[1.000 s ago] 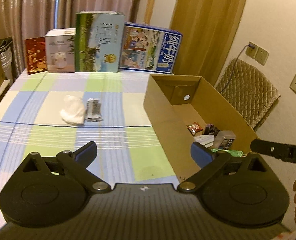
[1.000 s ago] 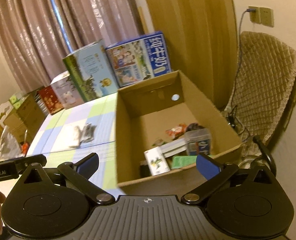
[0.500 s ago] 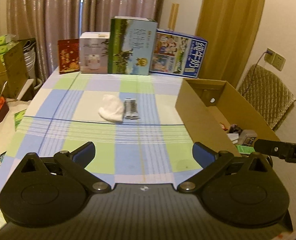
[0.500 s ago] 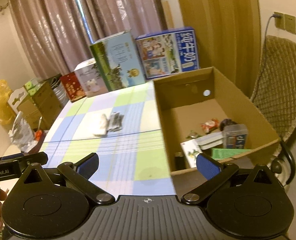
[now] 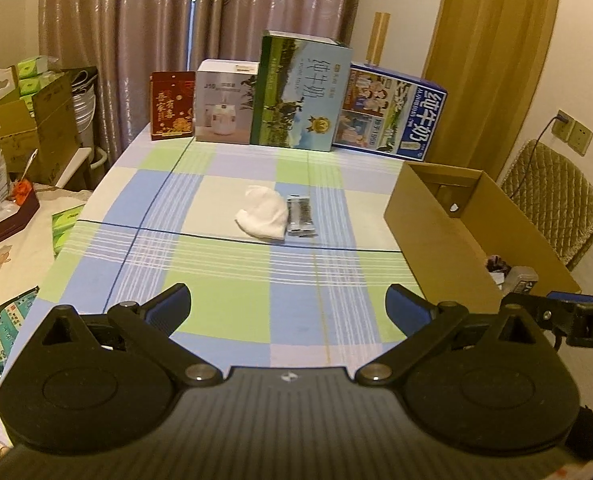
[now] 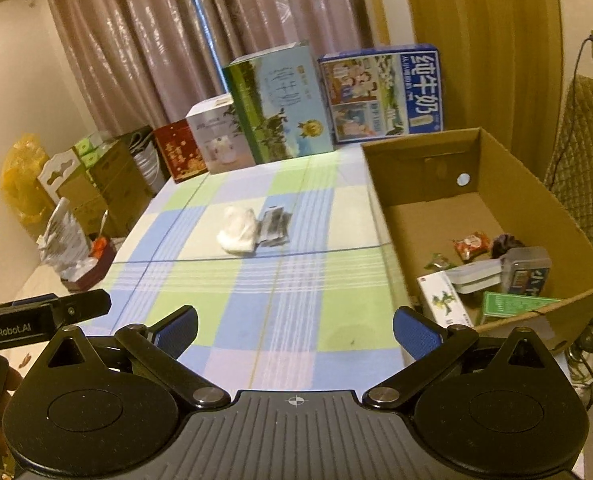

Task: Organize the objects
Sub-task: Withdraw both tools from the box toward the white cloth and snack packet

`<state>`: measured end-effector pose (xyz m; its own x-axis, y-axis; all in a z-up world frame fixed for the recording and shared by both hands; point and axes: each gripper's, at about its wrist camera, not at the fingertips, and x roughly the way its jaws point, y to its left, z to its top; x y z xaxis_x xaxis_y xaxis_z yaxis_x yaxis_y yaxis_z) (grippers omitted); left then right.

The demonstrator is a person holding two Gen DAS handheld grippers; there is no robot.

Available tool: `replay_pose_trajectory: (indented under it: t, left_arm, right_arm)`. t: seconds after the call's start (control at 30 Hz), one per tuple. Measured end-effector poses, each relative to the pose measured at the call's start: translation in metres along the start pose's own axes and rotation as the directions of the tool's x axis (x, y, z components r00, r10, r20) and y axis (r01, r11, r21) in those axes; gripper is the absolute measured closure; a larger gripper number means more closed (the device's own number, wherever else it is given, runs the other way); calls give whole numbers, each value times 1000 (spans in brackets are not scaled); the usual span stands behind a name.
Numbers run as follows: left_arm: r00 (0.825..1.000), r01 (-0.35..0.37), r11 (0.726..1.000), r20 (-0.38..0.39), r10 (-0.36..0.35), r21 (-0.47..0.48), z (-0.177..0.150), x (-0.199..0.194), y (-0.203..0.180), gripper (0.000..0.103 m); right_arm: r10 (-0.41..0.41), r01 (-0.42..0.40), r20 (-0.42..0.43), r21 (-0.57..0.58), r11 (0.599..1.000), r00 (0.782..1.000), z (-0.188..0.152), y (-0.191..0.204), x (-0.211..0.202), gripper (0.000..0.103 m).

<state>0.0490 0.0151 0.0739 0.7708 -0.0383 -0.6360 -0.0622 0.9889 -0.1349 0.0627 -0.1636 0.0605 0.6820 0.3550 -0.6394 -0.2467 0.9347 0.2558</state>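
A white cloth bundle point(image 5: 263, 216) point(image 6: 237, 230) lies mid-table with a grey foil packet point(image 5: 300, 221) point(image 6: 274, 227) touching its right side. An open cardboard box point(image 5: 428, 224) point(image 6: 508, 176) stands at the table's right edge and holds several small packs and boxes. My left gripper point(image 5: 286, 306) hovers open over the near edge of the table, well short of the cloth. My right gripper point(image 6: 294, 326) is open too, level with the box's near left corner. Neither holds anything.
The checked tablecloth point(image 5: 224, 292) covers the table. Along the far edge stand a red box point(image 5: 172, 106), a white box point(image 5: 226, 106), a tall green carton point(image 5: 300, 92) and a blue milk carton point(image 5: 390, 114). Cardboard boxes point(image 5: 32, 128) crowd the left; a quilted chair point(image 5: 552, 200) is right.
Both grippers have pulled back and swung left, away from the cardboard box, so more of the table and the cloth with the packet now sits ahead. Both stayed open.
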Motion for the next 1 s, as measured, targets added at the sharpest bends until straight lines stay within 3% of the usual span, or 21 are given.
replay_pose_trajectory:
  t: [1.0]
  left_arm:
    - [999,-49,999,-14,49,0,4,19,40,1]
  right_arm:
    - [22,-24,-40,-46,999,999,4,27,46,2]
